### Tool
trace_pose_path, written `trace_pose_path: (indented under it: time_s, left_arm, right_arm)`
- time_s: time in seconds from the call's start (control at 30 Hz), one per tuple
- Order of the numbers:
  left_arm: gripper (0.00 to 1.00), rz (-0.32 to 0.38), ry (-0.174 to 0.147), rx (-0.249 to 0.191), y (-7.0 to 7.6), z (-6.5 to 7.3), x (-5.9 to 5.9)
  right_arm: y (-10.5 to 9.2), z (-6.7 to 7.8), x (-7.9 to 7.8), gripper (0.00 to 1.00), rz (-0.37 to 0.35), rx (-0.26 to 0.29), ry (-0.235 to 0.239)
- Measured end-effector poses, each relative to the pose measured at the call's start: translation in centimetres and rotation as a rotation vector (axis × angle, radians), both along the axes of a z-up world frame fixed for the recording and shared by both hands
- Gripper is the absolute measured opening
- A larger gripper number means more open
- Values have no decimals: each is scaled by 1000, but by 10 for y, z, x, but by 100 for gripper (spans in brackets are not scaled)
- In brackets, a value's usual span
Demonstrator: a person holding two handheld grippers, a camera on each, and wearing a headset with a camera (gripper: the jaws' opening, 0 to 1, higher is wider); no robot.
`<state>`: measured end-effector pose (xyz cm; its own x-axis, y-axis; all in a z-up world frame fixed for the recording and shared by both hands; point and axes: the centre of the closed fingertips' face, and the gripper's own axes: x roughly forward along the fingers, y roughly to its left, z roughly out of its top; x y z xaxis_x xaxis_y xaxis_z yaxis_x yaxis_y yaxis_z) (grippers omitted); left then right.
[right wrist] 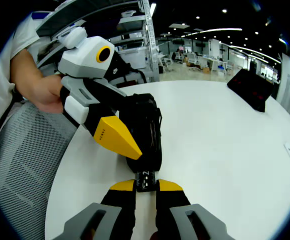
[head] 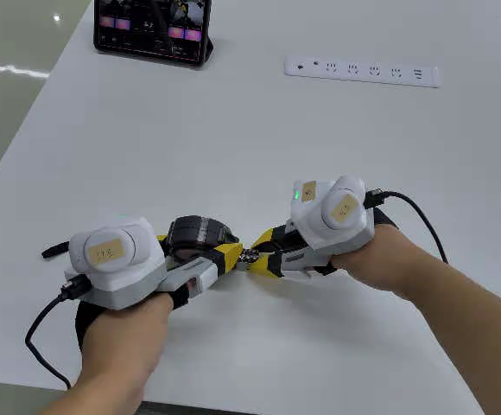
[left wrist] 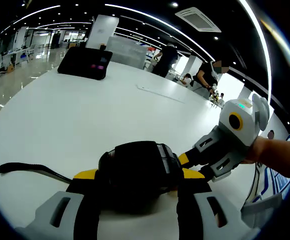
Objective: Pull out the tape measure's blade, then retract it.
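Black tape measure case (left wrist: 137,170), clamped in left gripper (left wrist: 140,176) | blade tip (right wrist: 146,178), pinched in right gripper (right wrist: 146,187) | brace case, draw rightward, straight and level

Bright, even overhead light, soft shadows on the white desk (head: 233,138). Glare streaks the floor (head: 9,69) far left. Gripper views bow at edges.

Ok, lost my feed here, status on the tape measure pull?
Left gripper shut on tape measure. Right gripper shut on blade tip, barely out. Tablet, power strip far off.
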<state>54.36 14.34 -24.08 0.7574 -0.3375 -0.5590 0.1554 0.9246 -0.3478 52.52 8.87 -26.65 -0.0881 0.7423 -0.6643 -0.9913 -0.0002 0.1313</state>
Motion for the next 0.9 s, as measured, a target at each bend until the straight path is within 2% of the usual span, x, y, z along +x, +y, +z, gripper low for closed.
trace_pose_path:
  time_s: [0.53, 0.77, 0.9]
  left_arm:
    - [58, 5, -6, -5, 0, 0, 1]
    - [59, 10, 11, -4, -1, 0, 1]
    - [60, 13, 9, 3, -2, 0, 1]
  right_arm:
    - [10, 0, 0, 11, -1, 14, 7]
    - [10, 0, 1, 12, -9, 13, 11]
    - [10, 0, 1, 12, -21, 13, 18]
